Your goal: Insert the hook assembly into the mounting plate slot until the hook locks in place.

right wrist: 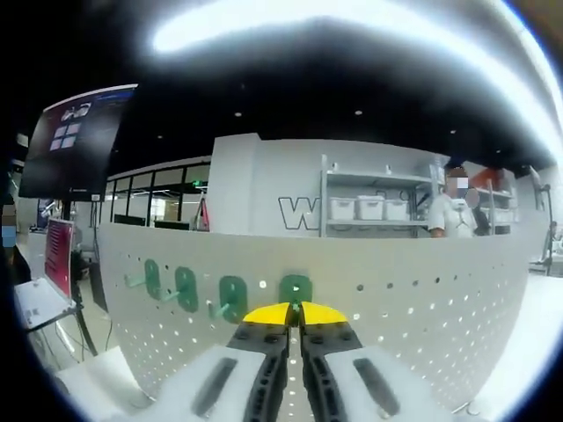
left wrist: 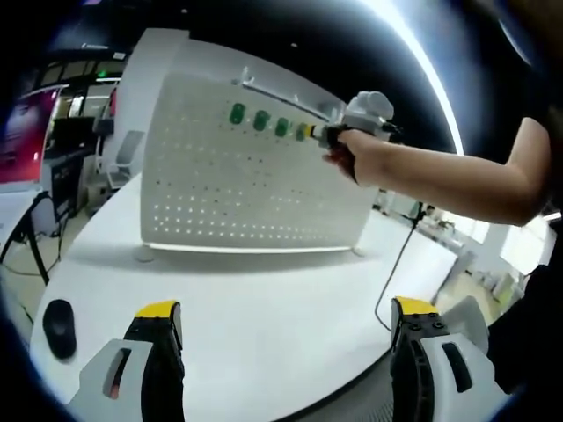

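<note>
Four green hooks [right wrist: 231, 297] are counted on one white pegboard [left wrist: 246, 189]; right gripper [right wrist: 296, 313] jaws are closed at the fourth hook, left gripper [left wrist: 286, 330] jaws are held open over the table [left wrist: 273, 299]

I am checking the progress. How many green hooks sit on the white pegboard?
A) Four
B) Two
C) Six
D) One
A: the left gripper view shows four green hooks in a row near the top of the pegboard, and the right gripper is at the fourth.
</note>
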`<state>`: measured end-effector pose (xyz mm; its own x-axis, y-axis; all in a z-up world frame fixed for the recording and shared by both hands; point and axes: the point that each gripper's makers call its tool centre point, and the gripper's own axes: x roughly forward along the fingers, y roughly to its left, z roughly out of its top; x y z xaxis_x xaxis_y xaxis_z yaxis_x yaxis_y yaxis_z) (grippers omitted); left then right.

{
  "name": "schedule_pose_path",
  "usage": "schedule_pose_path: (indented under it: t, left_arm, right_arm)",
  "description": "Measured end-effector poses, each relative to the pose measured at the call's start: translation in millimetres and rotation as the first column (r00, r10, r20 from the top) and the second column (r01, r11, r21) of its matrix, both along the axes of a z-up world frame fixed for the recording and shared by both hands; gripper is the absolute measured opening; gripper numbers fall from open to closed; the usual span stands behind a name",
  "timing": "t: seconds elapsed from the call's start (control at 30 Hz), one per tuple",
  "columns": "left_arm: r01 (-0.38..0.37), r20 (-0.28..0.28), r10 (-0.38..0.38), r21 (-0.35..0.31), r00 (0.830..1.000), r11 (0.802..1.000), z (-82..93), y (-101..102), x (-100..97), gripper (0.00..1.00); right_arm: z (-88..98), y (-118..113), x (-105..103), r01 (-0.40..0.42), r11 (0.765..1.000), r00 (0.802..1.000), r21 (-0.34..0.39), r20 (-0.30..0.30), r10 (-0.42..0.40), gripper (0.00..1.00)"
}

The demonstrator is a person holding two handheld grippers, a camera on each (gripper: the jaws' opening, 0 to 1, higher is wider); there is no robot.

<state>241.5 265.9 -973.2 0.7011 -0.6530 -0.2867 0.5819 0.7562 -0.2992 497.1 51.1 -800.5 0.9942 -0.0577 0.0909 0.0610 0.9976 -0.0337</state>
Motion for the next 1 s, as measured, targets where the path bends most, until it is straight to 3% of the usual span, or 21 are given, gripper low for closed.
schedule_pose_path:
  t: [0.43,0.57,0.73,1.0]
  left_arm:
    - [-0.003,0.000,0.003,-0.002,1.000,1.000,0.5,1,0.0,1.00]
    - [-0.011,0.003,0.011,-0.033,1.000,0.999,4.3,2,0.7,1.00]
    - [-0.002,0.006,0.002,-0.024,1.000,1.000,4.1,1,-0.2,1.00]
    - [-0.006,0.009,0.006,-0.029,1.000,1.000,5.3,2,0.2,1.00]
  right_arm:
    - [-6.9,-1,3,0.017,1.000,1.000,-0.002,-0.014,-0.017,0.00]
    - [-6.8,-1,4,0.014,1.000,1.000,-0.009,-0.022,-0.014,0.00]
    - [-6.8,-1,8,-0.004,1.000,0.998,-0.021,-0.061,0.003,0.01]
    - [4.9,-2,-4,-0.012,1.000,0.999,-0.011,-0.042,0.012,0.10]
